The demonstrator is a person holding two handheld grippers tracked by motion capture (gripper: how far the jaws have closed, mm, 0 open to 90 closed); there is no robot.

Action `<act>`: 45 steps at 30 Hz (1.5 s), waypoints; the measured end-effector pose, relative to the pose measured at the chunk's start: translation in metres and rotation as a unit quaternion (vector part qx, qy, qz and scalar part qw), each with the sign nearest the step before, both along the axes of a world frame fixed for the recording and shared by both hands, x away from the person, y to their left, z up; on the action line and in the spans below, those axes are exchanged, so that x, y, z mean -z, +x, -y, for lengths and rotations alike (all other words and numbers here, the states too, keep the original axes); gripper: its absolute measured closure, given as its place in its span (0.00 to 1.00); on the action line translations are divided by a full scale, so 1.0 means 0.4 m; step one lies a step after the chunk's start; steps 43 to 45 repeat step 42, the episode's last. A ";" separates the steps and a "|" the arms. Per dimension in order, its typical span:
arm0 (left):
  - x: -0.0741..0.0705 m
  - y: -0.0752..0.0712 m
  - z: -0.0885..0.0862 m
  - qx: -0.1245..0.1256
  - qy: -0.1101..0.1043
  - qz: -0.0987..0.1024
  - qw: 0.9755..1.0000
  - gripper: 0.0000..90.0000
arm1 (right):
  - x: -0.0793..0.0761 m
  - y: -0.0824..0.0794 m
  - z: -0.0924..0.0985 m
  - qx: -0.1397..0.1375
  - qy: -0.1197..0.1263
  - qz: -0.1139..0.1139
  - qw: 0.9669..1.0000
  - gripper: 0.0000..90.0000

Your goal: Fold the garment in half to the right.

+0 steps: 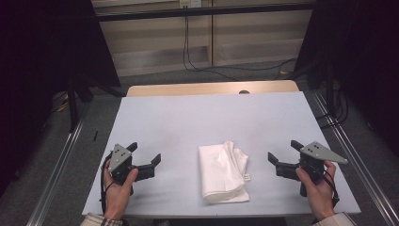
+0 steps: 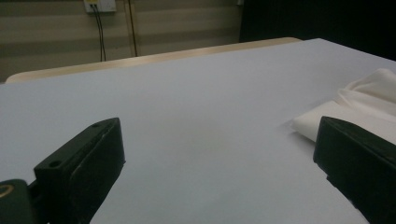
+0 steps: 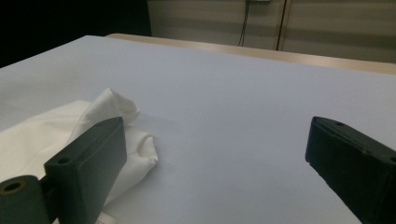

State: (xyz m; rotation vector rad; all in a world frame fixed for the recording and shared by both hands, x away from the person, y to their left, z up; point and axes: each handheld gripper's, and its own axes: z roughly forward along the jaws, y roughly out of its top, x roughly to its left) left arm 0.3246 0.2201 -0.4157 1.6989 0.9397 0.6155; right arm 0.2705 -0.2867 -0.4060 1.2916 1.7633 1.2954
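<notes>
A folded white cloth (image 1: 222, 172) lies near the front middle of the white table cover (image 1: 211, 117). My left gripper (image 1: 144, 153) rests at the front left, a hand's width from the cloth, jaws wide apart and empty. At the front right my right gripper (image 1: 282, 151) is open too, with nothing between its jaws. In the left gripper view the cloth (image 2: 364, 105) lies at the right, beyond the right jaw. The right gripper view has the cloth (image 3: 70, 133) at the lower left, partly behind the left jaw.
The wooden tabletop's far edge (image 1: 211, 88) pokes out beyond the cover. Metal rails (image 1: 61, 160) run along both sides on the grey floor. Cables (image 1: 197, 63) hang down the back wall. Dark stands stand at the far left and right.
</notes>
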 end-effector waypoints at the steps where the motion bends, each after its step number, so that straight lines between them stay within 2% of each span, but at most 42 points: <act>1: 0.000 -0.003 -0.004 -0.002 -0.002 0.002 1.000 0.02 | -0.001 -0.002 0.005 0.001 0.001 0.004 1.000 0.06; 3: 0.000 -0.011 -0.013 -0.015 0.004 0.005 1.000 0.02 | -0.002 -0.008 0.014 0.003 0.000 0.013 1.000 0.06; 5: 0.001 -0.017 -0.019 -0.018 -0.004 0.007 1.000 0.02 | 0.000 -0.018 0.026 0.014 -0.007 0.029 0.999 0.06; 6: -0.002 -0.022 -0.023 -0.024 -0.005 0.010 1.000 0.02 | 0.003 -0.024 0.033 0.018 -0.004 0.034 0.999 0.06; 8: -0.009 -0.027 -0.031 -0.020 -0.011 0.013 1.000 0.02 | 0.007 -0.038 0.048 0.030 0.003 0.041 0.999 0.06; 9: -0.013 -0.031 -0.037 -0.018 -0.007 0.013 1.000 0.02 | 0.009 -0.045 0.054 0.037 0.007 0.045 0.998 0.06; 11: -0.014 -0.044 -0.045 -0.033 -0.011 0.023 0.999 0.02 | 0.009 -0.058 0.062 0.044 0.015 0.056 0.997 0.06; 14: -0.010 -0.053 -0.056 -0.041 -0.016 0.020 0.999 0.02 | 0.007 -0.073 0.069 0.051 0.023 0.069 0.996 0.06; 17: -0.005 -0.057 -0.066 -0.054 -0.016 0.029 0.998 0.02 | 0.012 -0.083 0.073 0.058 0.023 0.075 0.995 0.06; 19: 0.002 -0.061 -0.072 -0.065 -0.023 0.031 0.997 0.02 | 0.013 -0.090 0.078 0.060 0.028 0.079 0.995 0.05; 21: 0.007 -0.065 -0.076 -0.062 -0.025 0.026 0.997 0.02 | 0.015 -0.098 0.081 0.065 0.029 0.083 0.994 0.05; 26: 0.007 -0.086 -0.075 -0.056 -0.027 0.037 0.997 0.02 | 0.019 -0.116 0.089 0.069 0.028 0.094 0.993 0.05; 28: 0.004 -0.091 -0.078 -0.063 -0.028 0.045 0.997 0.02 | 0.022 -0.121 0.092 0.070 0.021 0.097 0.993 0.05; 30: 0.001 -0.101 -0.085 -0.075 -0.038 0.047 0.995 0.02 | 0.025 -0.127 0.097 0.074 0.022 0.098 0.992 0.05; 32: 0.005 -0.108 -0.090 -0.062 -0.041 0.041 0.996 0.02 | 0.028 -0.131 0.099 0.074 0.021 0.096 0.992 0.05; 35: 0.011 -0.109 -0.088 -0.060 -0.033 0.039 0.997 0.02 | 0.028 -0.134 0.099 0.078 0.019 0.099 0.992 0.04; 36: 0.014 -0.107 -0.086 -0.057 -0.027 0.037 0.997 0.02 | 0.028 -0.132 0.098 0.079 0.016 0.099 0.992 0.05; 38: 0.022 -0.104 -0.078 -0.044 -0.012 0.019 0.999 0.02 | 0.028 -0.127 0.098 0.086 0.022 0.096 0.991 0.05; 40: 0.018 -0.105 -0.075 -0.041 -0.015 0.028 0.999 0.03 | 0.028 -0.123 0.097 0.083 0.022 0.096 0.992 0.04; 41: 0.015 -0.106 -0.073 -0.041 -0.010 0.034 0.999 0.02 | 0.029 -0.121 0.097 0.081 0.023 0.094 0.992 0.04; 45: 0.015 -0.105 -0.073 -0.040 -0.011 0.035 0.999 0.03 | 0.030 -0.119 0.096 0.079 0.028 0.092 0.992 0.04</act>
